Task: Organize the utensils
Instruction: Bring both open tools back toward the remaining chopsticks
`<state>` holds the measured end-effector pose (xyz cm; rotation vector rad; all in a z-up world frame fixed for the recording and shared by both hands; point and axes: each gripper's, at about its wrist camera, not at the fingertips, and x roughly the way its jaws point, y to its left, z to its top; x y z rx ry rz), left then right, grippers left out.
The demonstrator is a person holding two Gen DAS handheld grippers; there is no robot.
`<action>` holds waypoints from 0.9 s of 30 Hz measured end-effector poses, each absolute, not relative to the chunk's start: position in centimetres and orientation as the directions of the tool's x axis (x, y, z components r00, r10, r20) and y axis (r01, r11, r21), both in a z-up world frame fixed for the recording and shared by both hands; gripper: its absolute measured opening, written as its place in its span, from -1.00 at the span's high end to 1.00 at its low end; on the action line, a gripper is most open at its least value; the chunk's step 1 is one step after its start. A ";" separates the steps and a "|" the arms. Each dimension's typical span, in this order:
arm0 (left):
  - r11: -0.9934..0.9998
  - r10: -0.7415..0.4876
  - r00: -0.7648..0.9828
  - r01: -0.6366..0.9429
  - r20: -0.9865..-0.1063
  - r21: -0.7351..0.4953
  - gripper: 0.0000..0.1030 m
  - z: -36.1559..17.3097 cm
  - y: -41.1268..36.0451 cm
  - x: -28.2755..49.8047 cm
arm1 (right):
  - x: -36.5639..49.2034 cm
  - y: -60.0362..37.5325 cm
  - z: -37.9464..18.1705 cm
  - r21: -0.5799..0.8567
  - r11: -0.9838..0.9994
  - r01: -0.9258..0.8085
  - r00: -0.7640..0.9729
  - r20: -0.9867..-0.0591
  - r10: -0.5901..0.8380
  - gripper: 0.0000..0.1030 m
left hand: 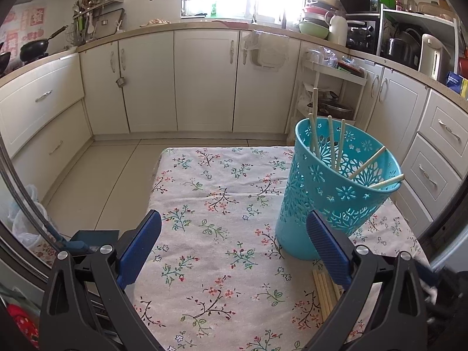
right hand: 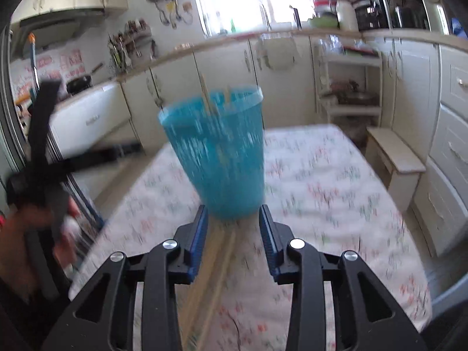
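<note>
A turquoise cut-out basket [left hand: 336, 193] stands upright on the right of the floral tablecloth [left hand: 210, 193], with several pale chopsticks [left hand: 336, 146] leaning inside it. More loose chopsticks [left hand: 324, 292] lie on the cloth just in front of the basket, partly hidden by my left gripper's right finger. My left gripper [left hand: 234, 219] is wide open and holds nothing. The right wrist view is blurred. There my right gripper [right hand: 232, 212] is partly open just before the basket [right hand: 219, 152], and the loose chopsticks [right hand: 213, 278] lie on the cloth under the gap, nearer its left finger.
Cream kitchen cabinets [left hand: 204, 79] run around the back and both sides. A white shelf trolley [left hand: 330, 93] stands behind the table and a low stool [right hand: 395, 158] to its right. A hand [right hand: 29, 228] holds the other gripper at the left edge.
</note>
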<state>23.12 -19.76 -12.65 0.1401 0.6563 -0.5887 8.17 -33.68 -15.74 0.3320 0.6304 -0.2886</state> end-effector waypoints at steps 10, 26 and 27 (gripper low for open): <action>0.830 -0.457 0.640 0.557 -0.618 -0.037 -0.86 -12.9 -19.7 23.0 | 9.4 -33.0 -17.7 0.222 0.914 0.340 0.734 -0.670 -0.111 0.30; 0.826 -0.456 0.641 0.564 -0.618 -0.024 -0.86 -12.8 -19.8 22.8 | 9.4 -32.7 -18.9 0.222 0.915 0.338 0.708 -0.701 -0.092 0.20; 0.826 -0.456 0.641 0.564 -0.618 -0.024 -0.86 -12.8 -19.8 22.8 | 9.4 -32.7 -18.9 0.222 0.915 0.338 0.707 -0.701 -0.091 0.19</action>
